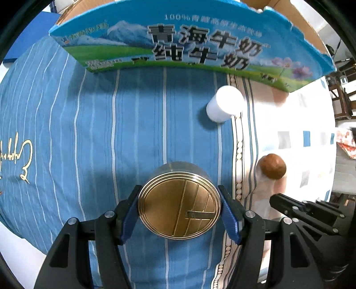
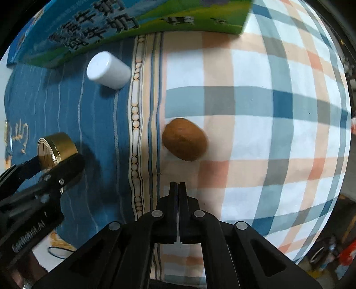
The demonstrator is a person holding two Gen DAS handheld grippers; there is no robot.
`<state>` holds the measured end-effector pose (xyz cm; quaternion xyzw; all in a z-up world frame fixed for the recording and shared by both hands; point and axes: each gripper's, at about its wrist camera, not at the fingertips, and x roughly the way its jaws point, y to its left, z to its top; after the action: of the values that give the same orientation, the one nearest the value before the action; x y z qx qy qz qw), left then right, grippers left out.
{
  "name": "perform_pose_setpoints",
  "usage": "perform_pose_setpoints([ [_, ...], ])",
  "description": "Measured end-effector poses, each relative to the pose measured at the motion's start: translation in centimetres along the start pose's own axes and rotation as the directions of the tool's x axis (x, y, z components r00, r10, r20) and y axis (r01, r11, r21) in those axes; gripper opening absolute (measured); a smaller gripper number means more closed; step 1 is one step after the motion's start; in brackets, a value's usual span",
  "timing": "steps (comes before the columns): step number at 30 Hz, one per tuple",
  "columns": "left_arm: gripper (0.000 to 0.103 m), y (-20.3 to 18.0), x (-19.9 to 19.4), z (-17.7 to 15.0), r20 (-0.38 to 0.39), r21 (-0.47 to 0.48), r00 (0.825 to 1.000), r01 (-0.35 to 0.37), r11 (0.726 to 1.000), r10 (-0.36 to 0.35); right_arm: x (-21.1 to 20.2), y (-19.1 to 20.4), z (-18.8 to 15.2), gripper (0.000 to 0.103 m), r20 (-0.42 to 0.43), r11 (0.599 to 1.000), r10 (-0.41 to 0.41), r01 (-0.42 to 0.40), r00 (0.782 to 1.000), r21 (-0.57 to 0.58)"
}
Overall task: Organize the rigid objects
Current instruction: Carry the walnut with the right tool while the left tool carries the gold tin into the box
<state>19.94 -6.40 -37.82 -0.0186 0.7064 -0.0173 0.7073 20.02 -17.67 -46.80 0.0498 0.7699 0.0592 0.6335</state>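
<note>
My left gripper (image 1: 179, 209) is shut on a round gold tin (image 1: 179, 207), its blue pads on both sides of the lid, over the blue striped cloth. The tin also shows in the right wrist view (image 2: 56, 149) with the left gripper (image 2: 51, 169) around it. A white cylinder (image 1: 224, 103) stands on the cloth ahead; it also shows in the right wrist view (image 2: 108, 70). A brown oval object (image 2: 184, 139) lies just ahead of my right gripper (image 2: 178, 185), which is shut and empty. The brown object shows in the left wrist view (image 1: 272, 166).
An open milk carton box (image 1: 189, 42) with blue and green print stands at the far edge, and shows in the right wrist view (image 2: 133, 20). A plaid cloth (image 2: 267, 122) covers the right side. The right gripper (image 1: 296, 206) sits low right in the left view.
</note>
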Motion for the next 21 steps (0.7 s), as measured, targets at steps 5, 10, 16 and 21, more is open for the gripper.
perform_pose_setpoints([
  [5, 0.063, 0.1, -1.4, 2.5, 0.01, -0.023, 1.0, 0.012, 1.0, -0.012, -2.6, -1.6, 1.3, 0.056, 0.101, 0.994, 0.06, -0.069, 0.993, 0.085],
  [10, 0.063, 0.0, -2.0, 4.8, 0.017, -0.034, 1.0, 0.01, 0.999, -0.009, -2.0, -0.8, 3.7, 0.061, 0.087, 0.995, 0.057, -0.063, 0.995, 0.073],
  [16, 0.063, -0.1, -2.2, 5.2, 0.012, -0.038, 1.0, 0.002, 0.999, -0.001, 0.4, 0.9, 3.8, 0.043, 0.053, 0.998, -0.06, 0.06, 0.997, -0.003],
  [21, 0.063, -0.8, -2.5, 4.0, 0.026, -0.029, 1.0, 0.011, 1.0, -0.01, -0.1, 1.8, 3.6, 0.042, 0.045, 0.997, -0.08, 0.08, 0.996, 0.011],
])
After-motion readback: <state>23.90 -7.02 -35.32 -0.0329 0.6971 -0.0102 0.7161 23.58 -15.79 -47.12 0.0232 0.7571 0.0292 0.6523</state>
